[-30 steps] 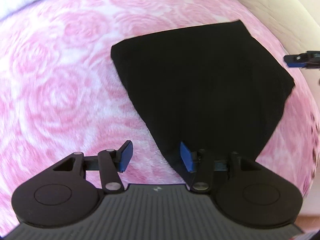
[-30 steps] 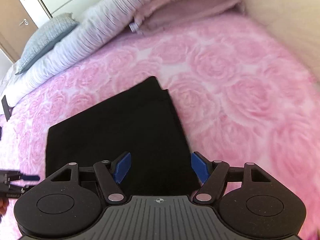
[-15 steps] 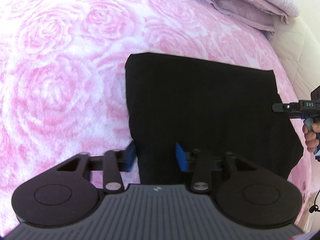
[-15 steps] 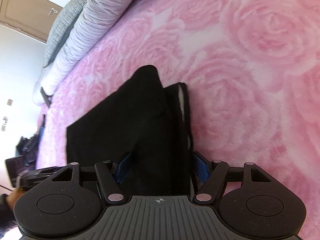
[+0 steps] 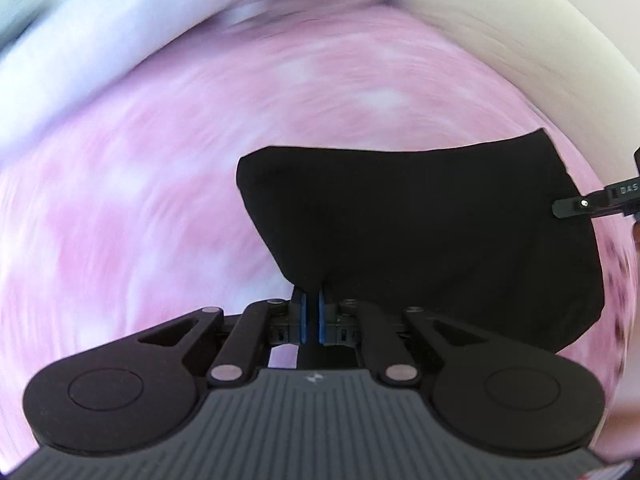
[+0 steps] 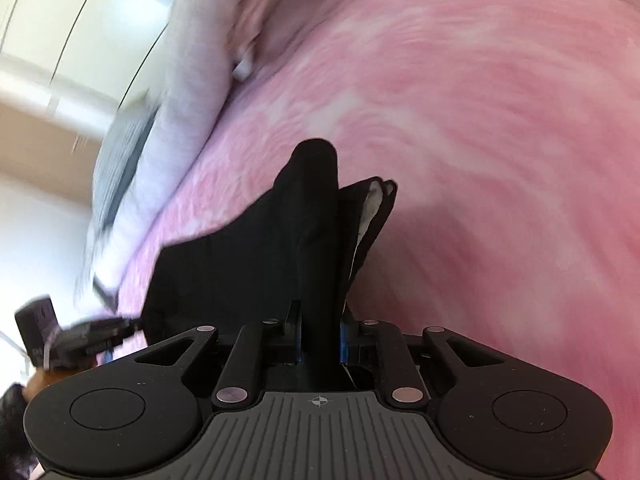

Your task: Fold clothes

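A folded black garment (image 5: 420, 220) hangs lifted above the pink rose-patterned blanket (image 5: 160, 200). My left gripper (image 5: 311, 300) is shut on its near lower edge, the blue pads pinching a thin bit of cloth. In the left wrist view my right gripper (image 5: 580, 206) grips the garment's far right end. In the right wrist view that right gripper (image 6: 320, 320) has its jaws closing on a thick fold of the garment (image 6: 248, 264), and the cloth fills the gap between the pads. A white label (image 6: 372, 204) shows inside the fold. My left gripper (image 6: 108, 326) appears at the far left.
The blanket (image 6: 500, 160) covers the whole bed. A striped white duvet (image 6: 192, 80) and a grey pillow (image 6: 124, 152) lie along the far side. A cream padded wall (image 5: 520, 40) borders the bed. Both views are blurred by motion.
Both grippers have closed from open onto the garment's edges. The garment has risen off the blanket, its shape bunching between the two grips. Both hands have rolled and moved fast.
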{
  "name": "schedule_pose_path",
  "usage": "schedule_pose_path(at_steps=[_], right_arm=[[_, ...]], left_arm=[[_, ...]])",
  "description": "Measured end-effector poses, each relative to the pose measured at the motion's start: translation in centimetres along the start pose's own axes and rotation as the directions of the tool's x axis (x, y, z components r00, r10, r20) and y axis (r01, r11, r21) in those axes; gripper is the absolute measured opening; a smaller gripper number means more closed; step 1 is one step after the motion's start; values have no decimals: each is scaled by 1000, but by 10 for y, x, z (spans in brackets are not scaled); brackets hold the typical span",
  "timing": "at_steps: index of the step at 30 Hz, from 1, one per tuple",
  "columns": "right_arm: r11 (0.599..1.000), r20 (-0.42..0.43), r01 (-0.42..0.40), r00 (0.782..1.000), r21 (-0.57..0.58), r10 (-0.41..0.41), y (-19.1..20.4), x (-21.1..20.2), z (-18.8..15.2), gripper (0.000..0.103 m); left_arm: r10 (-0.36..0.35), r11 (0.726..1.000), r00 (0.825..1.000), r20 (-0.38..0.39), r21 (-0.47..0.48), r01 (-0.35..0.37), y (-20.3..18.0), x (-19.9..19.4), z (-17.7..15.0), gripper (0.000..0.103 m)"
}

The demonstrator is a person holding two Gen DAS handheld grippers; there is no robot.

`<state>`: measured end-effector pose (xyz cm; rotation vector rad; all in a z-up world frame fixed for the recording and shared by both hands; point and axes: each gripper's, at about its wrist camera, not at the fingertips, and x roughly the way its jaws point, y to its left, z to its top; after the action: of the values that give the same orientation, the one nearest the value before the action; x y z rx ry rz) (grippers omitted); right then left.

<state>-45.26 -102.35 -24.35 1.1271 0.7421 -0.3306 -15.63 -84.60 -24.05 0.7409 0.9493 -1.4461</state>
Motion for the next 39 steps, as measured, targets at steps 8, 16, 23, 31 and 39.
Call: schedule_pose_path(at_steps=[8,16,23,31,39], right_arm=[[885,260,-53,962,462,-78,22,-72,-212,15],[846,255,47,943,531,-213,11,-108,-270,54],[954,236,299,927,12,-293,30,-141,-169,73],[913,191,284,953,-292,-235,63,-90,-70,73],[855,174,294,955,-428,-242,116,-65,-59,73]], left_arm=[[-183,762,979,-92,616,201,-160,45,131,3],[-208,686,969,-130,687,240,-291,94,109,22],[-115,960,993,-36,255,120,-209,47,51,30],[-112,922,992,-65,-380,79,-101,-19,-96,34],[-256,773,966,45,-591,232,-140,-28,-179,53]])
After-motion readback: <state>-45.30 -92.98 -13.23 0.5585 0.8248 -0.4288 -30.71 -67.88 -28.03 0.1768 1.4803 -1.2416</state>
